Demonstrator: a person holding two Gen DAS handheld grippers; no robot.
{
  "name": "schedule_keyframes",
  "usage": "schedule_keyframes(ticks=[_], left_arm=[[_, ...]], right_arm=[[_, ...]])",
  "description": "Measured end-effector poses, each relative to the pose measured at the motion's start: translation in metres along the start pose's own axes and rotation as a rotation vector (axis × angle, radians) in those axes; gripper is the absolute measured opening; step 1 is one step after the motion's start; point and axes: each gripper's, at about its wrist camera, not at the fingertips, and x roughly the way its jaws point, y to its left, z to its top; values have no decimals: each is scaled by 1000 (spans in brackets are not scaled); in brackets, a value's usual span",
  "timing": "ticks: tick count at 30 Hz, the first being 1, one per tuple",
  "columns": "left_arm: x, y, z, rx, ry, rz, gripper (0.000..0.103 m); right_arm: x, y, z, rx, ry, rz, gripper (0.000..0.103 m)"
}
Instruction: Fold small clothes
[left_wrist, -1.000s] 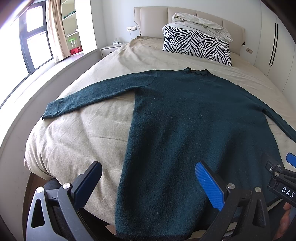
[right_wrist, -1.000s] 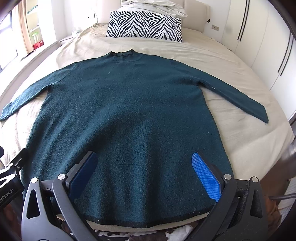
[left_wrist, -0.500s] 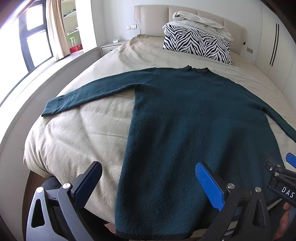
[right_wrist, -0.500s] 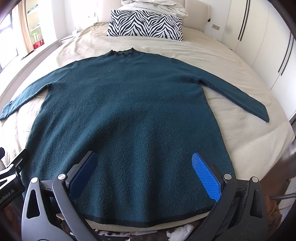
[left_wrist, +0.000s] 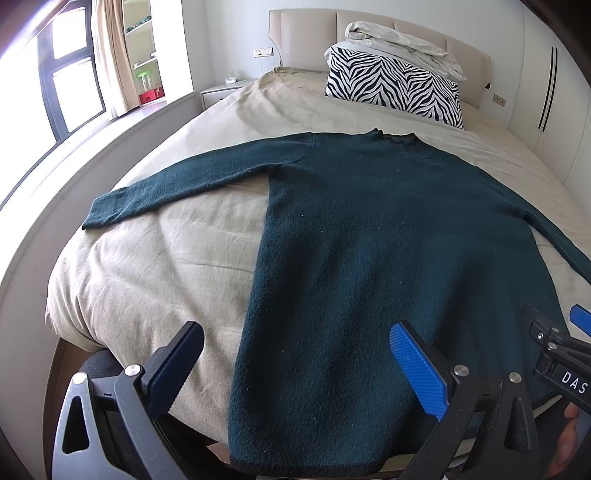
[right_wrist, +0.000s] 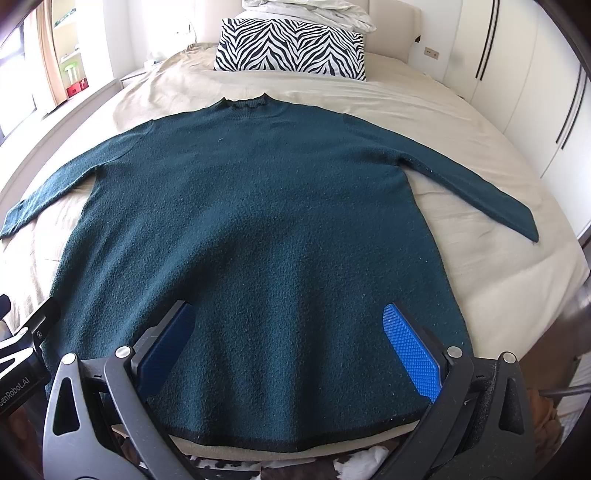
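A dark teal long-sleeved sweater (left_wrist: 388, 251) lies flat on the beige bed (left_wrist: 159, 266), collar toward the headboard, both sleeves spread out; it also shows in the right wrist view (right_wrist: 266, 221). Its hem hangs at the bed's near edge. My left gripper (left_wrist: 295, 369) is open and empty above the sweater's lower left side. My right gripper (right_wrist: 291, 350) is open and empty above the middle of the hem. The right gripper's body (left_wrist: 561, 362) shows at the right edge of the left wrist view.
A zebra-print pillow (left_wrist: 395, 88) with a crumpled white duvet (left_wrist: 402, 40) on top leans at the headboard. White wardrobes (right_wrist: 517, 81) run along the right. A window (left_wrist: 70, 74) and a nightstand (left_wrist: 221, 90) stand left of the bed.
Both grippers have shifted slightly; the sweater sits a little higher in both views. Nothing was taken hold of and the jaws stayed open.
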Motion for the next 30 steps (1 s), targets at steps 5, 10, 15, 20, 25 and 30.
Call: schedule_keyframes(ticks=[5,10,15,20,25,30], left_arm=[[0,0,0,0,0,0,103],[2,0,-1,0,3,0,103],[2,0,-3,0,5,-1,103],[2,-1,-4,-1,8,-4,103],[3,0,-4,-4,10,-4,103],[4,-1,-3,-1,10,4,103]], right_arm=[[1,1,-1,0,3,0,103],[1,1,-1,0,3,1,103],[3,1,-2,0,8,3,103],[3,1,-2,0,8,3,103],[5,2,-2,1,12,6,103],[8,1,-2,3,17,10,103]])
